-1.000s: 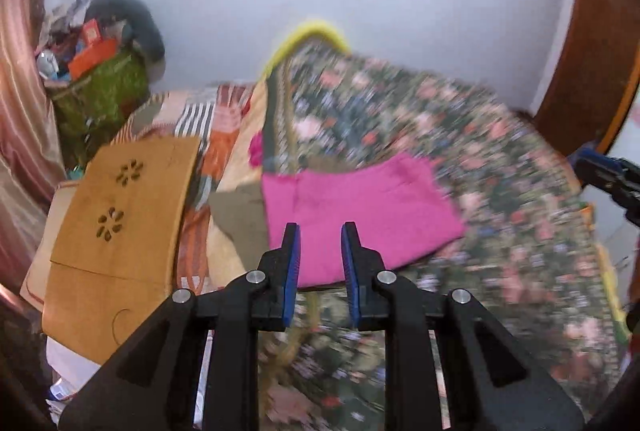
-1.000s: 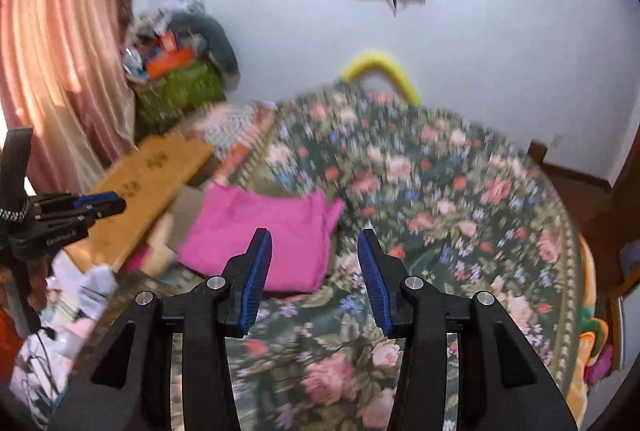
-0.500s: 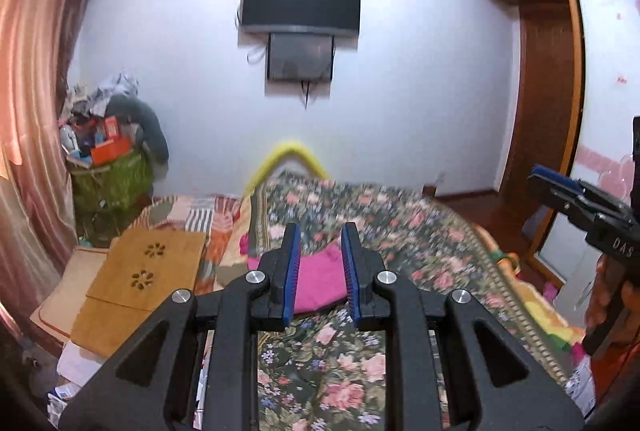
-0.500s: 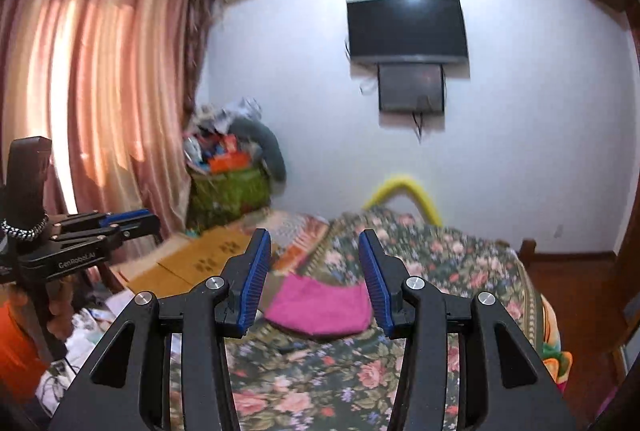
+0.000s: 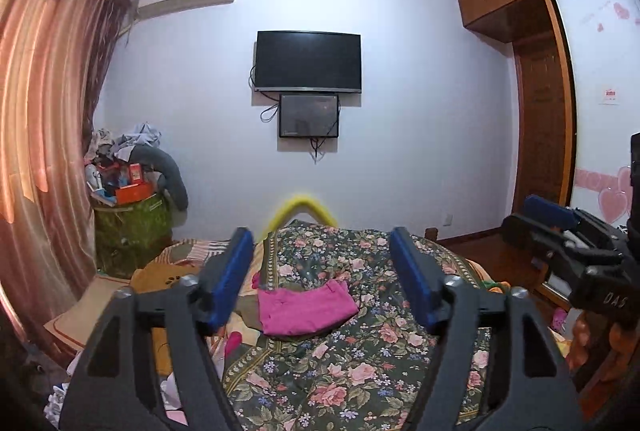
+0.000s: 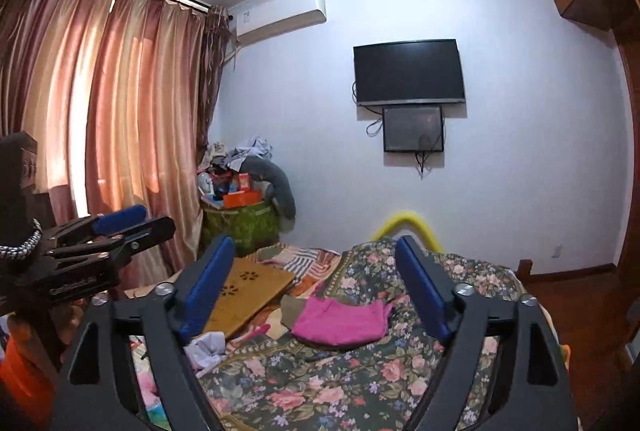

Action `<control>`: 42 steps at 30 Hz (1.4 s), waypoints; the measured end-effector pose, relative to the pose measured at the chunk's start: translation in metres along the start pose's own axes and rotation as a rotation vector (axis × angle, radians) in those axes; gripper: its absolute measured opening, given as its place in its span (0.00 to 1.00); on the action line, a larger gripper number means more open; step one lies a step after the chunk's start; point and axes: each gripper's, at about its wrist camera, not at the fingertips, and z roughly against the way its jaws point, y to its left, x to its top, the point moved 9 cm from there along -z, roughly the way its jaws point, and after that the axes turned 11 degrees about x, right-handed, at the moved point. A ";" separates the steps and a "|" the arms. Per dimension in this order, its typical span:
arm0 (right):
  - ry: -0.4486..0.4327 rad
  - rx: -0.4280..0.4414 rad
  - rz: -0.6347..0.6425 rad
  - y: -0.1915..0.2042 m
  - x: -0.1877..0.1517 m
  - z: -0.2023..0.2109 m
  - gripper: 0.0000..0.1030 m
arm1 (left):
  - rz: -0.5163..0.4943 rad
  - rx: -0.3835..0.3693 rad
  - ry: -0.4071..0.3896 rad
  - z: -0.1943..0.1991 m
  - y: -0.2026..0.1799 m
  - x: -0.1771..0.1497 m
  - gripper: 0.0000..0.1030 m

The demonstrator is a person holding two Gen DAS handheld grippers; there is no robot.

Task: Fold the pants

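Note:
The pink pants [image 5: 306, 307] lie folded in a small stack on the floral bedspread [image 5: 352, 363]. They also show in the right wrist view [image 6: 340, 321]. My left gripper [image 5: 322, 263] is open and empty, held well above and back from the pants. My right gripper [image 6: 314, 271] is open and empty too, also raised and away from them. The right gripper shows at the right edge of the left wrist view [image 5: 560, 231], and the left gripper at the left edge of the right wrist view [image 6: 108, 235].
A wooden lap board [image 6: 248, 291] lies on the bed left of the pants. A green bin piled with clutter [image 5: 128, 227] stands by the curtains [image 6: 120, 119]. A TV [image 5: 308, 61] hangs on the far wall. A wooden wardrobe [image 5: 540, 99] is at the right.
Both grippers have lifted and drawn back from the pants, so the view tilted up to the wall. Both sets of jaws opened wider, the left from a narrow gap.

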 end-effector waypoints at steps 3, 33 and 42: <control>-0.009 -0.027 -0.006 -0.001 0.001 0.005 1.00 | 0.001 0.007 -0.013 0.004 -0.002 -0.001 0.96; 0.020 -0.054 -0.012 0.006 -0.010 0.022 1.00 | 0.010 0.011 0.015 -0.001 -0.004 -0.017 1.00; 0.030 -0.062 -0.009 0.007 -0.010 0.024 1.00 | 0.028 -0.002 0.033 -0.003 -0.001 -0.020 1.00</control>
